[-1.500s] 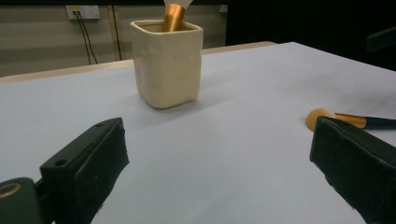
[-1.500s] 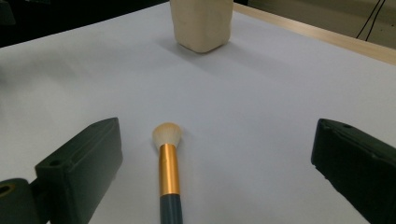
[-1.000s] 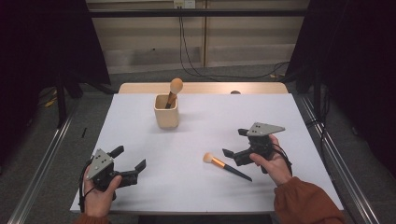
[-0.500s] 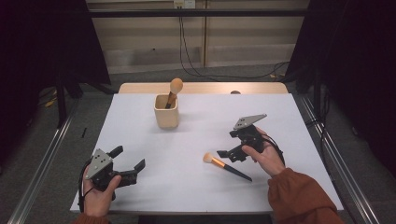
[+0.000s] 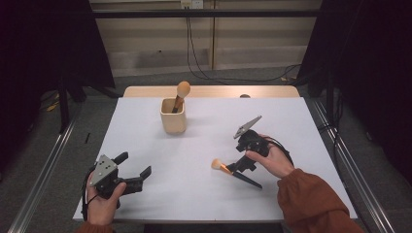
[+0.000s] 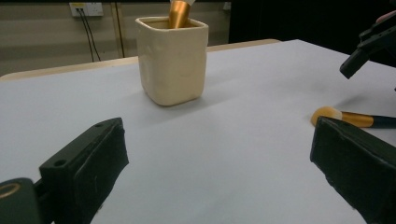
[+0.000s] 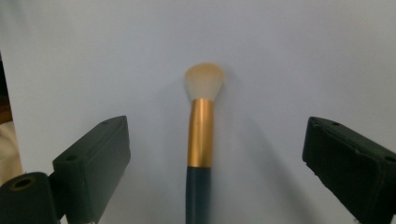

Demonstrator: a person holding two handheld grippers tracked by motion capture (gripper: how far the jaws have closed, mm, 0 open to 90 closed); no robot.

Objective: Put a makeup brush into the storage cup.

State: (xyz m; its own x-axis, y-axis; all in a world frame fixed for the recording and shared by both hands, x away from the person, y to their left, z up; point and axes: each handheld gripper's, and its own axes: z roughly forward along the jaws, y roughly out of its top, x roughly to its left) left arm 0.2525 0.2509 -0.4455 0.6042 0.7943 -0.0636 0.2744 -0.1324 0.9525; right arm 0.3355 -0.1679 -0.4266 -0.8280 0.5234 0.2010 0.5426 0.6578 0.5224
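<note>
Right tongs point(image 7: 215, 158) wide, closing around the flat-lying makeup brush point(image 7: 201, 140), seemingly untouched; left tongs point(image 6: 233, 172) wide, empty.

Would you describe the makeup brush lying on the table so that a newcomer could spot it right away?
Start at the white table and find the cream cup standing toward its far side. Nearer the person and to the right, a brush lies flat between the wide-open jaws of the right gripper. Unlike the second brush standing in the cup, it lies loose on the table, with pale bristles, a gold collar and a dark handle.
</note>
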